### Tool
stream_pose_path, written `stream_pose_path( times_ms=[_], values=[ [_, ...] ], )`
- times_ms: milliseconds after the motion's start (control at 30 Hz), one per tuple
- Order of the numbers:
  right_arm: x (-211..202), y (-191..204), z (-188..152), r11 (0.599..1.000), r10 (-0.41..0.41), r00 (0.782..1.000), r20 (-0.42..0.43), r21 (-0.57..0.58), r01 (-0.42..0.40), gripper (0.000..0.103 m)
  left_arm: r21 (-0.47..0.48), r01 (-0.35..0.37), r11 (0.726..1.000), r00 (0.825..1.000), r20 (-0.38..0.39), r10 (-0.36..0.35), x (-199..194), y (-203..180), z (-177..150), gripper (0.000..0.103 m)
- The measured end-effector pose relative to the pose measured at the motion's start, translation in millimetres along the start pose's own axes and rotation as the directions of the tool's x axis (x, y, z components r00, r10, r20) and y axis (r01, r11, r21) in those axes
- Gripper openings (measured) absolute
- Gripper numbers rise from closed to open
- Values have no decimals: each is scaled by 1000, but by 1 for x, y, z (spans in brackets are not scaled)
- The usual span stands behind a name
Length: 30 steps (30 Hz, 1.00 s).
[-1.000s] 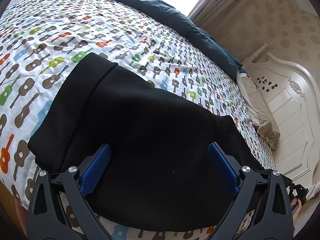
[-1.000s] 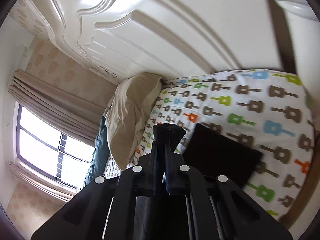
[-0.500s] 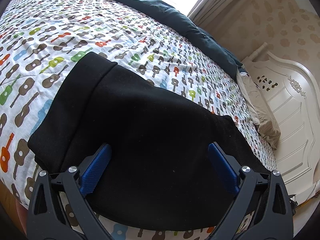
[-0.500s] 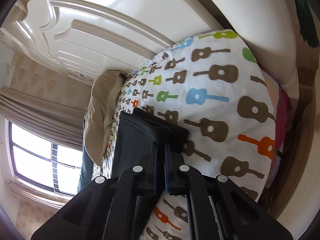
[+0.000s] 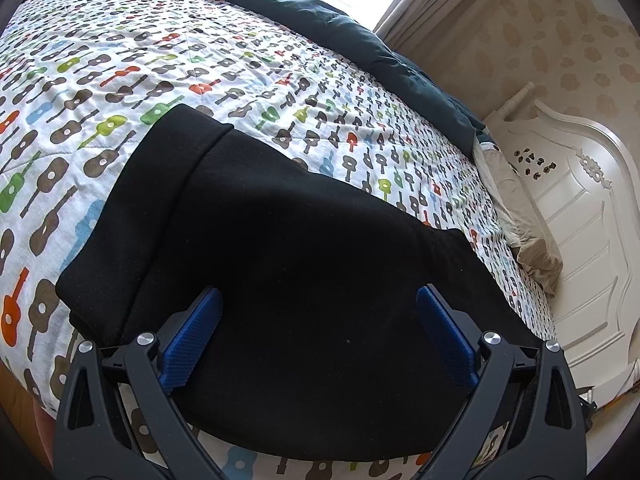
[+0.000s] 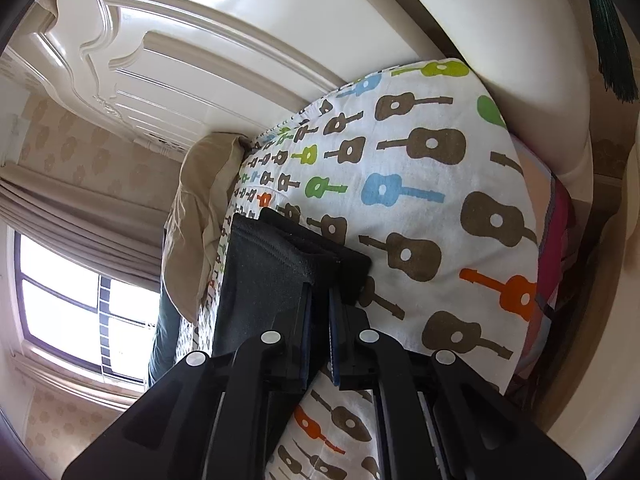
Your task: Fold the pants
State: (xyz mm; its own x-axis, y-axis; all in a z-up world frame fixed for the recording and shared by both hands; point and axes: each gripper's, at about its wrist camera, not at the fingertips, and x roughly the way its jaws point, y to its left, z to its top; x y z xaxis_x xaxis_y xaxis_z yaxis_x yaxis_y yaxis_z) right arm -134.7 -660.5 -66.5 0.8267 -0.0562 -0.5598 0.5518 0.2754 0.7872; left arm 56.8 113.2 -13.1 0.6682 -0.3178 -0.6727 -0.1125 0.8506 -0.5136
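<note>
The black pants (image 5: 288, 264) lie folded flat on the guitar-print bedsheet (image 5: 200, 64), near the bed's front edge. My left gripper (image 5: 318, 312) is open wide and empty, hovering just above the pants, its blue pads (image 5: 192, 336) apart on either side. In the right wrist view my right gripper (image 6: 320, 292) has its jaws nearly together, pinching the corner edge of the pants (image 6: 264, 272) close to the sheet (image 6: 420, 168). A narrow slit shows between the fingers lower down.
A dark teal blanket (image 5: 340, 36) lies along the far side of the bed. A beige pillow (image 6: 200, 200) rests against the white headboard (image 6: 180, 64). A window (image 6: 72, 316) with curtains is beyond. Pink fabric (image 6: 556, 232) hangs at the bed's side.
My right gripper has swung down from facing the headboard to the sheet, still holding the pants corner, and its jaws have parted slightly. The left gripper has stayed still.
</note>
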Motion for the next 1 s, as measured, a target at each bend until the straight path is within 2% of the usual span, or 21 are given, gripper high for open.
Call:
stream_pose_path(
  times_ms=[167,233,267,367,400,467,533,600,700,833,933,1000],
  values=[
    [-19,14,9,989,-107,993,49,-101,112,22,0,1,1000,1000,-1,-1,1,1,1,97],
    [-26,21,16,982,-119,991,65,-141,128,35,1,1,1000,1000,-1,-1,1,1,1,97],
    [-26,26,19,979,-109,992,57,-165,117,44,4,0,1000,1000,-1,0,1,0,1,97],
    [-14,47,29,959,-49,998,-42,-281,35,54,18,-4,1000,1000,-3,4,2,0,0,98],
    [-5,57,32,943,-27,996,-90,-333,-5,61,26,-6,1000,1000,-3,6,2,0,0,98],
    [12,72,37,908,-23,985,-170,-417,-51,63,40,-12,999,1000,-5,12,3,-1,-1,98],
    [29,82,43,875,-63,975,-213,-482,-49,64,51,-19,999,1000,-5,20,4,-2,-1,98],
    [42,85,51,860,-100,968,-231,-510,-33,64,60,-27,998,1000,-7,27,4,-3,-1,98],
    [63,81,64,870,-112,941,-318,-490,-62,64,71,-41,997,999,-10,41,5,-4,-1,98],
    [84,72,70,863,-176,920,-351,-505,-27,66,72,-50,996,999,-13,51,7,-5,0,98],
    [91,68,71,875,-148,909,-389,-480,-63,72,74,-55,996,998,-14,56,7,-6,-1,100],
    [91,72,66,859,-155,896,-416,-505,-86,69,77,-56,995,998,-15,58,8,-7,0,100]
  ],
)
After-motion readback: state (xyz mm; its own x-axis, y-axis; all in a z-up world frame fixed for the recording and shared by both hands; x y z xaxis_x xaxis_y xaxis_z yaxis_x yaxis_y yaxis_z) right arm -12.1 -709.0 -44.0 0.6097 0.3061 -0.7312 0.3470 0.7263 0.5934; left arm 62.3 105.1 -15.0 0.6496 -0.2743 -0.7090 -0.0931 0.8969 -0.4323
